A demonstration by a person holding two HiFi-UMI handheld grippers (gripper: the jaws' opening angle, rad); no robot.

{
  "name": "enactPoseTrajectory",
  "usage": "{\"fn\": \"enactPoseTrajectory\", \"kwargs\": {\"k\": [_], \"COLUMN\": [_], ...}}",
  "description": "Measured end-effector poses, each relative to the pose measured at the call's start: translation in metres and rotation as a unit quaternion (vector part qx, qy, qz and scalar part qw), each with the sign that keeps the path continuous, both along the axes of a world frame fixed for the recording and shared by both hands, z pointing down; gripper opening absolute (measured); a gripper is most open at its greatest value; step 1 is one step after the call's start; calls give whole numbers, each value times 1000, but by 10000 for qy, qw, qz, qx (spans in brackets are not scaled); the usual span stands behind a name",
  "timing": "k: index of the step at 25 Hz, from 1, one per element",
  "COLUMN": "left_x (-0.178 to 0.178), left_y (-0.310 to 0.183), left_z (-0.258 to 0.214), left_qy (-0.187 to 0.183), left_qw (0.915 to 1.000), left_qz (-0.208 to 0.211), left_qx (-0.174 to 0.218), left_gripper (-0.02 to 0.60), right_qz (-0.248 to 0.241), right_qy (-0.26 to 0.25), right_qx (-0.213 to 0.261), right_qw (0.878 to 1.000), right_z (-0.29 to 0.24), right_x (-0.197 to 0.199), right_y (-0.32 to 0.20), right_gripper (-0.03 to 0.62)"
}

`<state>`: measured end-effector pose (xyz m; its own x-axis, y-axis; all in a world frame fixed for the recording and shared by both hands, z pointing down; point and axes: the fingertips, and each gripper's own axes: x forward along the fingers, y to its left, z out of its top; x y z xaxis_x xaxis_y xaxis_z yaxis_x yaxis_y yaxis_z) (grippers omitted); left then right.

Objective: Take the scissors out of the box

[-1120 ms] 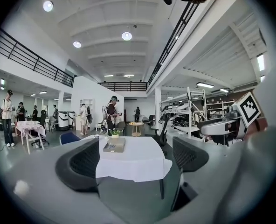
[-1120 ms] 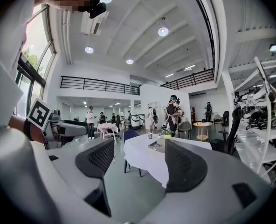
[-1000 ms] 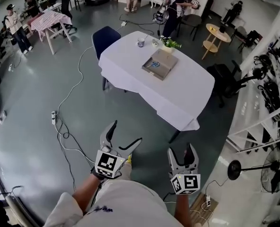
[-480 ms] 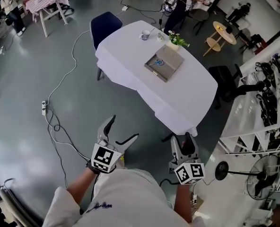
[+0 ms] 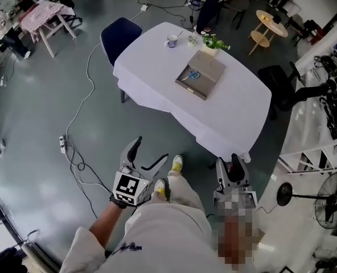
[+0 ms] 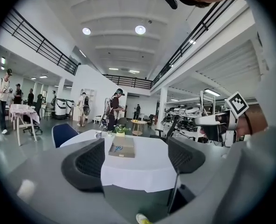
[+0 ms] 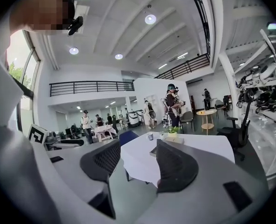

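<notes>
A shallow grey box (image 5: 201, 73) lies open on the white-clothed table (image 5: 225, 115), far ahead of both grippers. Blue-handled scissors (image 5: 192, 74) rest inside it. My left gripper (image 5: 150, 151) hangs over the floor well short of the table, open, with nothing between its jaws, which have just been closing a little. My right gripper (image 5: 229, 166) is near the table's close corner, also open and empty, its jaws having just narrowed more. In the left gripper view the box (image 6: 122, 149) and scissors (image 6: 117, 148) show between the jaws, far off. The right jaw half hides the box (image 7: 153, 152).
A blue chair (image 5: 119, 36) stands at the table's far left side. A cup (image 5: 172, 40) and a potted plant (image 5: 214, 42) sit beyond the box. Cables and a power strip (image 5: 62, 143) lie on the floor at left. Shelving and a fan (image 5: 331, 201) stand at right.
The table has come nearer in the head view as both grippers moved forward toward it. Both pairs of jaws stand narrower than before, the right pair more so. A yellow shoe now shows.
</notes>
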<state>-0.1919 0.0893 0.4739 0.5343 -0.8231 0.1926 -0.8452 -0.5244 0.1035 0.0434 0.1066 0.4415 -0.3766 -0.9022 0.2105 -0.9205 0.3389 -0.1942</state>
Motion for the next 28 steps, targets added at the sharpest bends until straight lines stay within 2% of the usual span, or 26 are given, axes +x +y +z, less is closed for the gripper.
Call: {"fn": "enactPoseTrajectory", "kwargs": {"k": [5,10,14,16,21,24,28], "left_x": [18,32,47,56,80,96,110], "left_y": [-44,-102,-161,-191,-263,-308,-361], "left_z": [-3,1,8,8,19,26,43], "left_qy": [-154,-328,-335,-457,-830,-1051,-1160], "left_qw": [9997,9993,9993,9987,9955,9935,9919], "left_qz": [161,100,-16,-14,-37,6,-63], "left_qx": [91,127,-142,-210,-457,-428,-505], "left_gripper": [422,406,380,380,379,350,345], "right_qz": [146,114,64,41,-95,-159,-66], "right_qy": [-123,-265,-198,-215,-470,-421,-390], "right_qx": [-62,-10,126,137,-103,-191,-350], "right_qw": [9998,9996,9997,9997,9988,9988,9986], "right_z": [14,19,20,24,40,48,66], "right_x": [9,15,25,29,42,54,75], "right_y": [-38,-107,-171,-205,-275,-310,-344], "right_gripper": [237,215,206,197,191,184,180]}}
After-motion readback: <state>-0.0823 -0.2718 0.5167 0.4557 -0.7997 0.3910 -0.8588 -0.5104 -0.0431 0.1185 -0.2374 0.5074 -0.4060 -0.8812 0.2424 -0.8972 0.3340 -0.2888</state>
